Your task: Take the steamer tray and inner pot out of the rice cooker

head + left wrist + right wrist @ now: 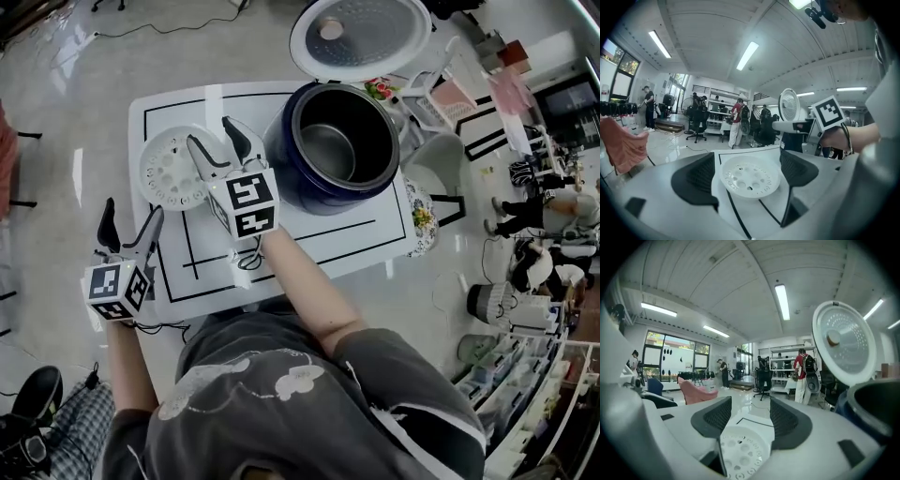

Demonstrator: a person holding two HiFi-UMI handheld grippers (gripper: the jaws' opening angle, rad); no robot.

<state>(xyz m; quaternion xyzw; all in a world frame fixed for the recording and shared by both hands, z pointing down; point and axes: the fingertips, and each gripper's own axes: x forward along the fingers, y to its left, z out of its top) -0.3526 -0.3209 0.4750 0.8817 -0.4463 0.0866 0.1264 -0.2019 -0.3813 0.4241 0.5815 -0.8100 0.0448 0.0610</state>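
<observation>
Plastic, metal and gloss
The tray (pixel 173 169) looks like matt white plastic; the cooker (pixel 277 145) shell is glossy dark blue, its pot (pixel 330 152) dull grey metal. My pads (pixel 701 176) are black, ribbed and matt; the floor (pixel 66 84) shines.

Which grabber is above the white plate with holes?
The right gripper: its open fingers hover over the steamer tray; the left gripper is off to the side.
</observation>
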